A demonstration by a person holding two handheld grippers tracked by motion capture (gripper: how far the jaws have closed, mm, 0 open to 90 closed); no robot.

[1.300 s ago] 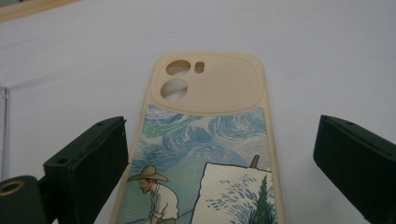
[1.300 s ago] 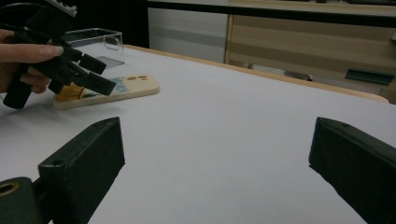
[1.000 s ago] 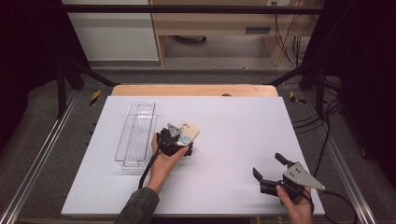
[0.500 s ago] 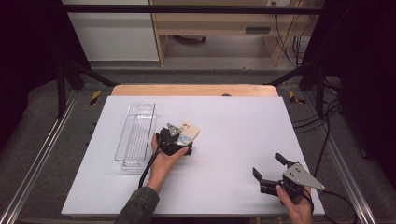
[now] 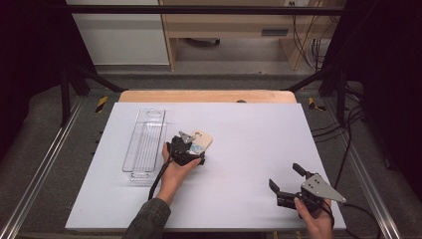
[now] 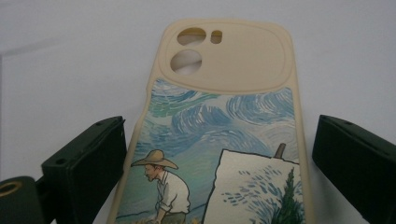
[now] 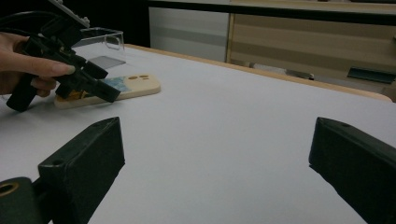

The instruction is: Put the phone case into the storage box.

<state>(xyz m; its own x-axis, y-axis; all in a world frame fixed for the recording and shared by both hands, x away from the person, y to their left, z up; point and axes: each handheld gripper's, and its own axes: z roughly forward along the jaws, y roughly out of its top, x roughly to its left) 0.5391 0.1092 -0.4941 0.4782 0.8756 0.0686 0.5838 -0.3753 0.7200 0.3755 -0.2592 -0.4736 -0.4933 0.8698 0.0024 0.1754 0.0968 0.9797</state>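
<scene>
Phone case [image 6: 219,140], painted and without readable writing, lies between the left hand-held gripper's [image 6: 219,168] spread jaws.

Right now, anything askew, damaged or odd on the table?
Nothing stands out. The phone case lies flat and intact, angled on the table, between the open jaws of the left gripper. The clear tray sits upright beside it. The right gripper is open, apart.

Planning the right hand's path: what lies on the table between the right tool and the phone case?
Nothing: in the right gripper view, bare white table stretches from the right tool to the phone case.
</scene>
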